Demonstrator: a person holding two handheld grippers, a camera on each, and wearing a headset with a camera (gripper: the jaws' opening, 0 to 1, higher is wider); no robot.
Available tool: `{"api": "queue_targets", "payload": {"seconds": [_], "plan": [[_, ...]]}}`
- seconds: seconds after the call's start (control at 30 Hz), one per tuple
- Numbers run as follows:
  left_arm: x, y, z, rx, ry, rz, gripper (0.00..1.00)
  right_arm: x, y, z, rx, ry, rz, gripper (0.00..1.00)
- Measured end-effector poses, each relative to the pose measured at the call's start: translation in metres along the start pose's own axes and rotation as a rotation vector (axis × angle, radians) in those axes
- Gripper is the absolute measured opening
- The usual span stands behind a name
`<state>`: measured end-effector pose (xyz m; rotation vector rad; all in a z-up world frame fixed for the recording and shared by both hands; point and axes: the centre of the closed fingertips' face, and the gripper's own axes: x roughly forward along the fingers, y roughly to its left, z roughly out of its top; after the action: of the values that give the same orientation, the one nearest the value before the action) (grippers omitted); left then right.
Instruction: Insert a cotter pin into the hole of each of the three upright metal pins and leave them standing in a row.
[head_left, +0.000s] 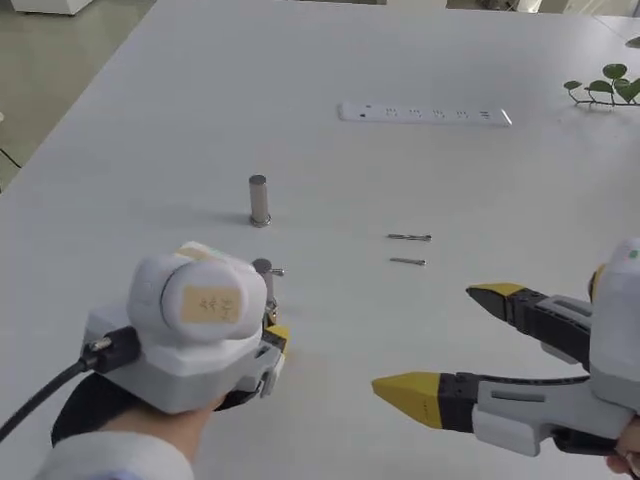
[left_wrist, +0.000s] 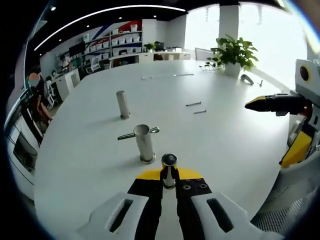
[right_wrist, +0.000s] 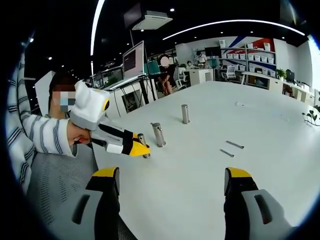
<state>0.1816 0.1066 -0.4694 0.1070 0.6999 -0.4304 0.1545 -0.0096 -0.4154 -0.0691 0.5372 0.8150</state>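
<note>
The left gripper (left_wrist: 169, 176) has its fingers together, clamped on the near pin (left_wrist: 169, 164), which stands upright on the bench (head_left: 330, 80). Just behind it stands the middle pin (left_wrist: 144, 143), and this one already carries a cotter pin (left_wrist: 139, 134) crosswise through its hole near the top. The far pin (left_wrist: 123, 104) stands further back in the same row, and I see no cotter pin in it. None shows in the near pin either, and I cannot make out its hole.

The right gripper (head_left: 430, 340) hangs over the bench with its fingers wide apart and nothing between them. Two loose cotter pins (head_left: 409, 237) lie flat on the bench to the right of the row, one near the other and about parallel. In the head view their long axis runs left to right. They lie further from the person than the right fingers and a little to the left. In the right gripper view they sit to the right of the gap between the fingers, so the fingers point more at the row than at them.

The right gripper is nearer to them, and the left one is occupied. I judge that the right should swing toward the nearer cotter pin (head_left: 407, 261) and close across its thin shaft. It lies flat, so it may slip.
</note>
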Motion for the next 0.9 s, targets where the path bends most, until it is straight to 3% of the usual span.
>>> {"api": "queue_targets", "payload": {"seconds": [0.63, 0.8, 0.9], "plan": [[0.0013, -0.0003, -0.0023, 0.049, -0.010, 0.011, 0.05, 0.0009, 0.0027, -0.0036, 0.011, 0.021, 0.000, 0.84], [0.0041, -0.0022, 0.0008, 0.113, -0.035, 0.010, 0.05, 0.0021, 0.0038, -0.0009, 0.014, 0.014, 0.002, 0.84], [0.0054, -0.0027, 0.0018, 0.113, -0.042, 0.010, 0.05, 0.0033, 0.0038, -0.0011, 0.012, 0.018, 0.002, 0.84]]}}
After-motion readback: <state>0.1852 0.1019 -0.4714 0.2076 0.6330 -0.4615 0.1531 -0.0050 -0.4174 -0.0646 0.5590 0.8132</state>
